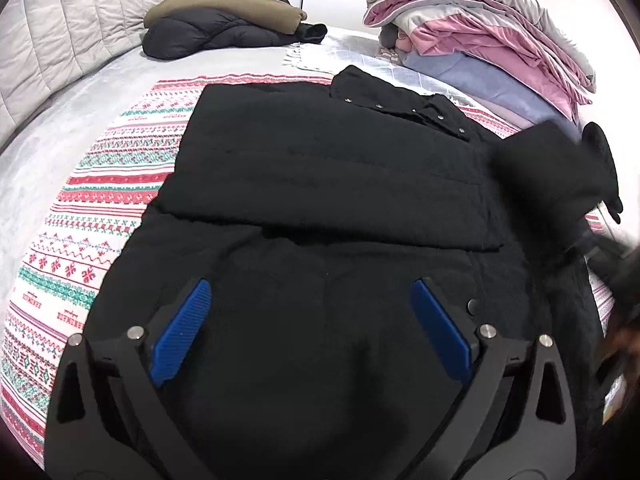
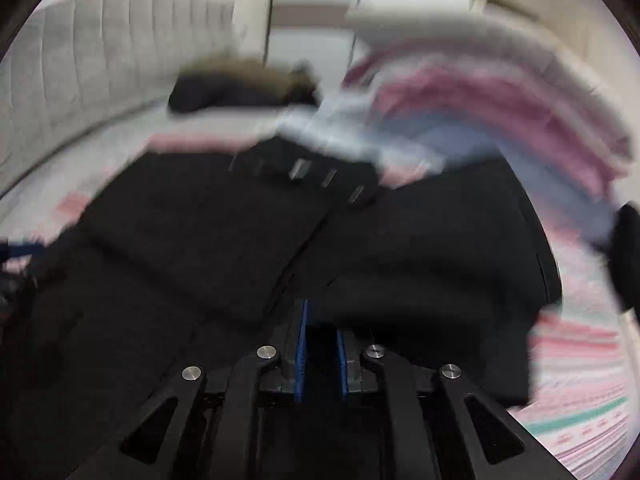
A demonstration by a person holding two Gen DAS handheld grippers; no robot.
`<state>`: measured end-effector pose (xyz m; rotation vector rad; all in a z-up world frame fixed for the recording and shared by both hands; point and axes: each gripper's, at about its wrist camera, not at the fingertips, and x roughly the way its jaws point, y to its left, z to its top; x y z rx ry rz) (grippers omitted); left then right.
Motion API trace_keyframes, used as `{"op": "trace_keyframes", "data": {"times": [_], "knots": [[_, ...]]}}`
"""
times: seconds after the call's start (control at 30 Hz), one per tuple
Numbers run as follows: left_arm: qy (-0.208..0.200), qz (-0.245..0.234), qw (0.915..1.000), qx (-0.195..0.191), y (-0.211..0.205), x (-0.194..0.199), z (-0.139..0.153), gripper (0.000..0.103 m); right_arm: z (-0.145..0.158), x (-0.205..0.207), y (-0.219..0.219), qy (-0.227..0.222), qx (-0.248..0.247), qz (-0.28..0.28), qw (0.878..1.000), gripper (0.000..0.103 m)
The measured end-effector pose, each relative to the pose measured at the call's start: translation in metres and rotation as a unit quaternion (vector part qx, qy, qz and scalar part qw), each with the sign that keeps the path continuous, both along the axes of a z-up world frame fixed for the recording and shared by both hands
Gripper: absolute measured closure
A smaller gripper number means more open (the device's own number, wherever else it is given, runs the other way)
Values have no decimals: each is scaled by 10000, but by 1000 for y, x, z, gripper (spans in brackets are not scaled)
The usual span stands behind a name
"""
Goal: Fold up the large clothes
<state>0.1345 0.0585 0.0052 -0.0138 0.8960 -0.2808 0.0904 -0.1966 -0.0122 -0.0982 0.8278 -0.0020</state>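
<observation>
Your left gripper [image 1: 310, 334]: blue fingers [image 1: 182, 332] wide apart, nothing between, hovering over near hem of black padded coat [image 1: 320, 184]. Your right gripper [image 2: 320, 354]: fingers nearly together, dark fabric just ahead; whether clamped on it, cannot tell through blur. Coat lies ahead of both, long axis running away from you, on patterned red-and-green blanket [image 1: 88, 208] on bed. Right sleeve [image 1: 548, 168] raised beside right gripper, blurred. Left gripper nearer hem. Right edge cut off.

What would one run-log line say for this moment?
left gripper: open over black coat | right gripper: gripping coat fabric, picture blurred
</observation>
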Motion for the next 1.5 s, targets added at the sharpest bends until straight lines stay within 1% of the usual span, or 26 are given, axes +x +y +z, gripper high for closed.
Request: {"op": "trace_keyframes", "data": {"times": [0.03, 0.07, 0.1, 0.13, 0.2, 0.3, 0.37, 0.47, 0.53, 0.67, 0.77, 0.8, 0.83, 0.87, 0.93, 1.0, 1.03, 1.07, 1.1, 1.17, 1.23, 1.3, 1.37, 1.4, 1.43, 1.5], "knots": [[31, -18, 10000, -34, 0, 0, 0, 3, -22, 10, 3, 441, 196, 4, 9988, 84], [69, -37, 10000, -62, 0, 0, -1, 3, -45, 18, 4, 863, 298, -37, 9958, 78], [88, -41, 9999, -71, 0, 0, -1, 3, -52, 19, 5, 861, 257, -42, 9959, 76], [92, -43, 9999, -83, 0, -1, 0, 3, -52, 14, 10, 696, 185, 29, 9974, 73], [76, -72, 9999, -114, 0, -3, 2, 3, -42, 13, 9, 816, 353, 75, 9960, 51], [4, -183, 9995, -253, -6, -7, 9, 3, -18, -1, 4, 533, 709, -74, 9960, 38], [101, -451, 9967, -671, -11, -6, 10, 3, -6, -12, -1, 481, 963, -210, 9940, 37], [418, -767, 9885, -1233, -24, 6, 4, 3, 2, -24, -13, 553, 1010, -609, 9915, 37], [538, -896, 9838, -1455, -35, 14, 3, 6, 5, -35, -20, 539, 1059, -850, 9893, 37], [634, -1159, 9748, -1796, -69, 40, 1, 13, 4, -51, -37, 353, 1608, -1131, 9798, 37], [914, -1238, 9750, -1601, -101, 66, -16, 29, 5, -50, -53, 179, 1742, -1340, 9754, 37], [1030, -1245, 9755, -1494, -111, 72, -23, 44, 5, -49, -58, 39, 1802, -1357, 9742, 37], [1063, -1254, 9762, -1415, -116, 74, -27, 73, 6, -51, -64, -233, 1896, -1316, 9727, 37], [1005, -1321, 9775, -1301, -125, 75, -30, 89, 6, -55, -70, -551, 1987, -1260, 9704, 37], [387, -1431, 9813, -1225, -129, 63, -15, 95, 6, -62, -88, -988, 2152, -1386, 9616, 37], [-430, -1357, 9809, -1324, -121, 47, 6, 96, 3, -65, -108, -1106, 2271, -1723, 9521, 38], [-616, -1188, 9842, -1159, -118, 47, 9, 96, 1, -67, -116, -1183, 2349, -1845, 9470, 38], [-707, -996, 9883, -910, -117, 50, 9, 96, -2, -68, -124, -1241, 2434, -1956, 9418, 38], [-660, -691, 9946, -403, -117, 58, 2, 94, -6, -69, -130, -1233, 2475, -2074, 9384, 38], [-353, -422, 9985, -18, -115, 71, -9, 92, -15, -66, -138, -1064, 2433, -2319, 9358, 38], [-331, -318, 9980, -426, -103, 72, -7, 89, -21, -67, -143, -905, 2316, -2515, 9354, 39], [-751, -318, 9933, -824, -94, 60, 8, 88, -21, -64, -145, -971, 2319, -2543, 9339, 42], [-999, -620, 9872, -1078, -92, 51, 19, 83, -14, -66, -145, -1124, 2221, -2494, 9359, 45], [-969, -748, 9864, -1099, -95, 52, 17, 77, -10, -65, -144, -1174, 2104, -2441, 9394, 46], [-887, -837, 9872, -1030, -99, 55, 12, 75, -9, -62, -142, -1159, 2010, -2384, 9430, 46], [-536, -894, 9922, -690, -107, 64, -8, 75, -19, -52, -142, -934, 1927, -2258, 9503, 46]]}}
